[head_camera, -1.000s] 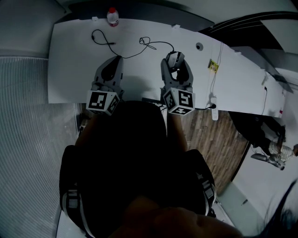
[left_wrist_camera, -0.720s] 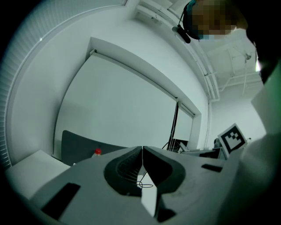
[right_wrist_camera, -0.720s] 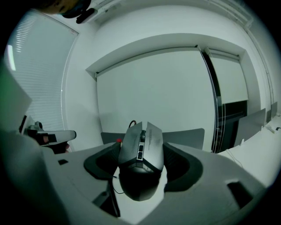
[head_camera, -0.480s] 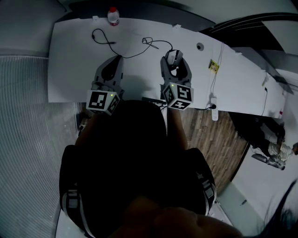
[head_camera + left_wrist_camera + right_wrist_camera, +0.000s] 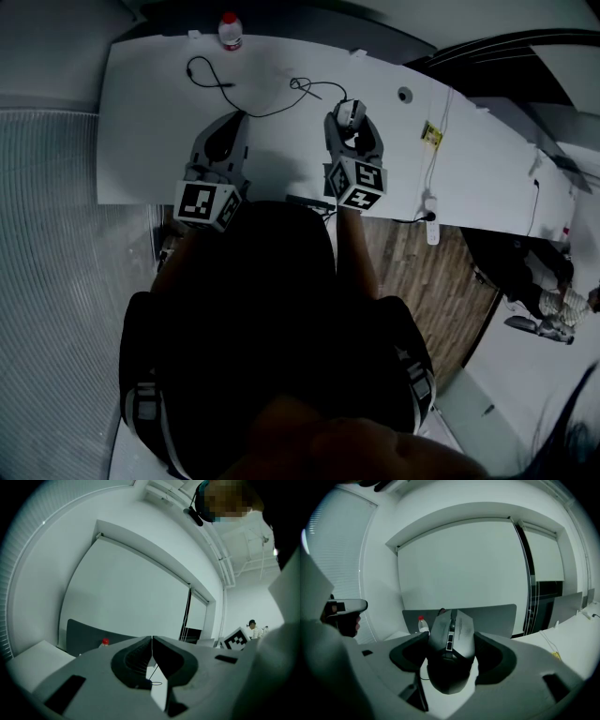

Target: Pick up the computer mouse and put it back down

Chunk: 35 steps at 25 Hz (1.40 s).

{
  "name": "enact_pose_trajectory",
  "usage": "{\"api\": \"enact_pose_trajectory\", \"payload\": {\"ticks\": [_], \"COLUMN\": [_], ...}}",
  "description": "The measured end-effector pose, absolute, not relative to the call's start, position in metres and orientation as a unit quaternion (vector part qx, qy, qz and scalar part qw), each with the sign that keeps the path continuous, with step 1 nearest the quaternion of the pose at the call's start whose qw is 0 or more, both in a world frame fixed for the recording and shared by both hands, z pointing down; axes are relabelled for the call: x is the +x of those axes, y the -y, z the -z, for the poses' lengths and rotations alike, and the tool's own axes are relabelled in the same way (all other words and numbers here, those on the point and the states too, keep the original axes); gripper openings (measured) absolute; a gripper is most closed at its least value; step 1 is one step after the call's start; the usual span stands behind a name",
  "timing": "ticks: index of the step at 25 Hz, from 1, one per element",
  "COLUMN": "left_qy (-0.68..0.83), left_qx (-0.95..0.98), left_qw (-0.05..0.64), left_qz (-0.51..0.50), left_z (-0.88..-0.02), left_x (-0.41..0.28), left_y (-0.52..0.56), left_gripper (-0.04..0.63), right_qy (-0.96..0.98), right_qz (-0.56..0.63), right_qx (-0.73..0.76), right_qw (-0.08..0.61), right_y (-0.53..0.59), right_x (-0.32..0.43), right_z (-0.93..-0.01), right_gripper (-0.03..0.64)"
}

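Right gripper (image 5: 451,654) was clamped on the computer mouse (image 5: 451,637), one jaw on each flank, scroll wheel and buttons facing the camera's upper side, nose pointing away. Dark rear of the mouse sat nearest the lens, with white table (image 5: 440,700) visible under it. Couldn't tell from either view if the mouse was touching the table or just off it.

From the head view, the right gripper (image 5: 351,116) was over the table's far-middle area, and the mouse (image 5: 349,112) showed as a light patch between the jaw tips. Its marker cube (image 5: 357,185) was near the table's front edge. The mouse cable (image 5: 305,89) ran off to the left in a loose tangle.

Left gripper (image 5: 152,654) was clenched with nothing in it: pads met along a thin vertical seam. In the head view, the left gripper (image 5: 234,120) sat over the table to the left of the right one, well apart from the mouse, with its cube (image 5: 206,204) at the front edge.

Further out, a second black cable (image 5: 211,77) lay curled on the table (image 5: 141,131) beyond the left gripper. A red-capped bottle (image 5: 228,31) stood upright at the far edge. Right of the mouse were a small round fitting (image 5: 403,94) and a yellow tag (image 5: 430,134). A white power strip (image 5: 430,220) hung off the near edge over the wood floor (image 5: 422,281). A grey partition (image 5: 497,616) stood behind the table.
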State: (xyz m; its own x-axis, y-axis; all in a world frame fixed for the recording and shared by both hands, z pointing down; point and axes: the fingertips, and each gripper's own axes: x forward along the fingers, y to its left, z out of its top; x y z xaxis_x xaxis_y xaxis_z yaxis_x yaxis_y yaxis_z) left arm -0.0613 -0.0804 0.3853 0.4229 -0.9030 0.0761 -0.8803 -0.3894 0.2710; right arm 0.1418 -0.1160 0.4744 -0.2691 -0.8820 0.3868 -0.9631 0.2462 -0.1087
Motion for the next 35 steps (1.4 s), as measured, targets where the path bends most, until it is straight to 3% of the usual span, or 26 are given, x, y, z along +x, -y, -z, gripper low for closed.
{"api": "enact_pose_trajectory", "payload": {"ticks": [35], "left_qy": [0.537], "left_qx": [0.832], "left_qw": [0.137], "left_qz": [0.036], "left_z": [-0.387], "left_x": [-0.059], "left_y": [0.072], "left_gripper": [0.008], "right_qy": [0.743], "right_qz": [-0.234], "right_qx": [0.593], "right_qw": [0.203], "right_y": [0.123], "right_x": [0.173], "right_z": [-0.581], "right_gripper": [0.296]}}
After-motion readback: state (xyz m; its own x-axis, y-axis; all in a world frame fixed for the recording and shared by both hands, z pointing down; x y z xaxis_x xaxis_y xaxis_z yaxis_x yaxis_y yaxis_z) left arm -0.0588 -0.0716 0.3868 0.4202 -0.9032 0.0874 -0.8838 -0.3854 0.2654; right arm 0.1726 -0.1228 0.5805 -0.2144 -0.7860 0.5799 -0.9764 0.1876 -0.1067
